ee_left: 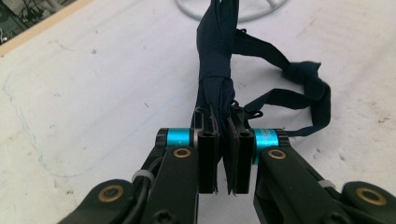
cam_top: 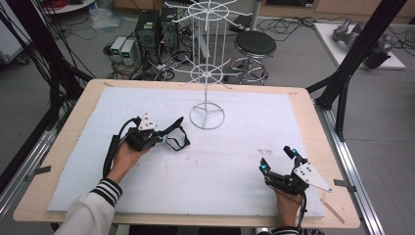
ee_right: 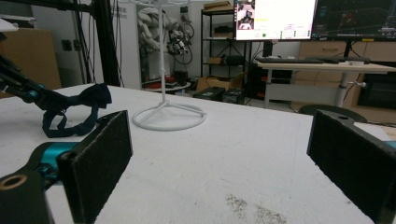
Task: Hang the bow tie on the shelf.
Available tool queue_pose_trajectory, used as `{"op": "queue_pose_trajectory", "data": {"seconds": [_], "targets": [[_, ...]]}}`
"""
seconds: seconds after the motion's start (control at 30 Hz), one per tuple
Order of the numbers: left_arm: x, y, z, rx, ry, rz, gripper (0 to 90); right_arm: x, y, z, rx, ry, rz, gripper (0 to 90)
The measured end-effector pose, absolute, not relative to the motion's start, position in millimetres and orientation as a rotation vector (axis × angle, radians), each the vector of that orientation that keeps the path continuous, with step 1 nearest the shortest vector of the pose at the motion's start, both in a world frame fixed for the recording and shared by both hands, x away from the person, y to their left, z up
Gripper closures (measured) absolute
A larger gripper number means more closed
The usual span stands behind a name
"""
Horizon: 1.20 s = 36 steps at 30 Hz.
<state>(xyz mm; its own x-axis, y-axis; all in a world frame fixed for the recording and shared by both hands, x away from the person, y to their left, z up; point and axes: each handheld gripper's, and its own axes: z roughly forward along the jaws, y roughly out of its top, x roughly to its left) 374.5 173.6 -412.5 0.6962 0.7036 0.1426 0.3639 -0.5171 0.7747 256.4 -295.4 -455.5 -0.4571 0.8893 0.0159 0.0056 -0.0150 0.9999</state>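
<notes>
Bow tie (ee_left: 219, 56) top cut off, left claw (ee_left: 223, 154) clamped

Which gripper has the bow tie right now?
The left gripper, shut on the dark blue bow tie; the right gripper rests open, holding nothing.

I am finding no text, label, brand or number that I can read in any of the 3 views. The monitor (ee_right: 275, 19) behind the table is showing windows, but their writing is staying too small and blurred for me.
</notes>
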Motion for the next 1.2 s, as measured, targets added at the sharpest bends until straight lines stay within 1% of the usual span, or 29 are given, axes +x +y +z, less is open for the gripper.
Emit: {"op": "queue_pose_trajectory", "data": {"seconds": [0.27, 0.4, 0.87, 1.2], "targets": [[368.3, 174.8, -402.9, 2.060, 0.712, 0.593, 85.0, 256.4, -295.5, -455.5, 0.959, 1.544, 1.562, 5.8], [366.0, 174.6, -399.7, 2.033, 0.697, 0.599, 85.0, 256.5, -295.5, -455.5, 0.958, 1.544, 1.561, 5.8], [356.5, 174.1, -383.8, 1.888, 0.630, 0.553, 85.1, 256.2, -295.2, -455.5, 0.961, 1.545, 1.561, 5.8], [349.4, 171.7, -364.1, 1.803, 0.582, 0.538, 85.1, 256.3, -295.2, -455.5, 0.959, 1.545, 1.560, 5.8]]}}
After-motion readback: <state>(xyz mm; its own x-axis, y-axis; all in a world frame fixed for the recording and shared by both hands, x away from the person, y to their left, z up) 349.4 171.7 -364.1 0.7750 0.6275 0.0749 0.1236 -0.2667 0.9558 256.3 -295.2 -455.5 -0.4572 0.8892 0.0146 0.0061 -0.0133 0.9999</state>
